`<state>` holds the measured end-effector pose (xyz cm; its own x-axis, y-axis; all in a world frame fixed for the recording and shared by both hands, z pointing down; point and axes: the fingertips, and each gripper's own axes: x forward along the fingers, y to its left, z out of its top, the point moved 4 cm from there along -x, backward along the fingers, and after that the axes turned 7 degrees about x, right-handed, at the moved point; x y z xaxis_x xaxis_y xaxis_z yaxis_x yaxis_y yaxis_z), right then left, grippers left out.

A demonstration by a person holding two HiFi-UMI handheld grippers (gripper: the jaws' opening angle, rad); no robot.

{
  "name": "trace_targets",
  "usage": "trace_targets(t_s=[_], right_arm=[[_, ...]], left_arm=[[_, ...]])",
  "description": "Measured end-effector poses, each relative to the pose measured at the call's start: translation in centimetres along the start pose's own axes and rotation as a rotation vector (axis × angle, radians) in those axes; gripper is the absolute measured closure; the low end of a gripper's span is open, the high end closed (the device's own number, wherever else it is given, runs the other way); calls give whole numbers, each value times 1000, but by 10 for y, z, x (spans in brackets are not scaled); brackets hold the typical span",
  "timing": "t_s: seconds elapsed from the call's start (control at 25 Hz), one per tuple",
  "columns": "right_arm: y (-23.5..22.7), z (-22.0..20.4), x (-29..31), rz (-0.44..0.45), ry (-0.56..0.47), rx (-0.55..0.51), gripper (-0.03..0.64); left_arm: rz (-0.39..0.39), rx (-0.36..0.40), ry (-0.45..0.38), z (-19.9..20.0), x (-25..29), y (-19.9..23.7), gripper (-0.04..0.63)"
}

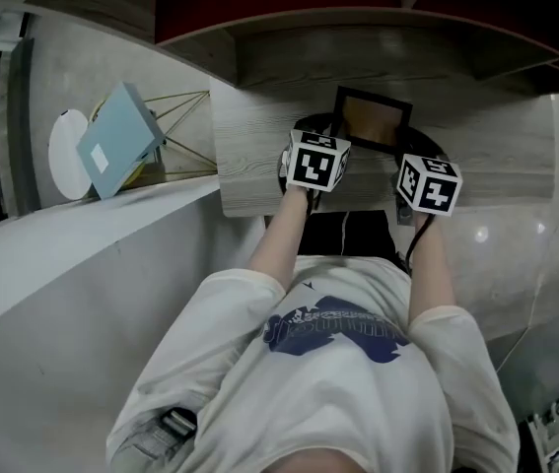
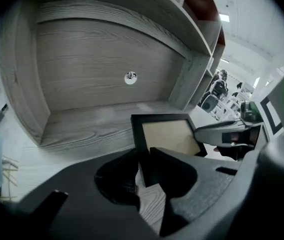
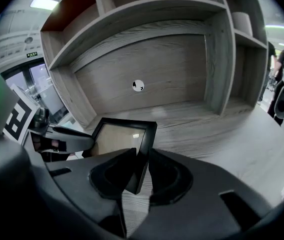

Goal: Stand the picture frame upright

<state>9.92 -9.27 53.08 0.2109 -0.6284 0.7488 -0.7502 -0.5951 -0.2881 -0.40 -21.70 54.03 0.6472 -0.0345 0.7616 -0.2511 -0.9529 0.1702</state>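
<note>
With the left gripper (image 2: pixel 144 170) clamped on the left bar of the picture frame (image 2: pixel 168 136) and the right gripper (image 3: pixel 138 171) on its right bar, I held it tilted near the front edge of the wooden shelf (image 2: pixel 81 126), judging it half-raised and next needing tipping fully upright.

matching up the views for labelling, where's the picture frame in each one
Head view: picture frame upper centre.
Left gripper view: picture frame right of centre, its left edge in the left claw.
Right gripper view: picture frame left of centre, its right edge in the right claw.
Shared landmark: the grey wood-grain shelf board beneath it.
</note>
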Motion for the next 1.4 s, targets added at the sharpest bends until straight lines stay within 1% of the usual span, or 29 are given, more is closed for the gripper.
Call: trace_targets(t_s=[0.12,0.32,0.52,0.76,1.04,1.4], right_arm=[[-22,-3,-17,-46,-34,55,543],[-57,-5,-41,-100,-82,122,543],[-95,-5,-59,-127,-116,173,545],[-139,3,-79,-135,-140,197,546],[-187,19,-96,-137,-155,192,546],[-245,45,-101,-107,-157,178,546]], left_arm=[[-50,68,4,14,10,-22,515],[-106,151,8,32,26,-58,515],[-137,203,9,50,44,-95,515],[-152,224,5,70,62,-137,515],[-153,229,-5,97,84,-178,515],[-126,215,-12,131,115,-218,515]])
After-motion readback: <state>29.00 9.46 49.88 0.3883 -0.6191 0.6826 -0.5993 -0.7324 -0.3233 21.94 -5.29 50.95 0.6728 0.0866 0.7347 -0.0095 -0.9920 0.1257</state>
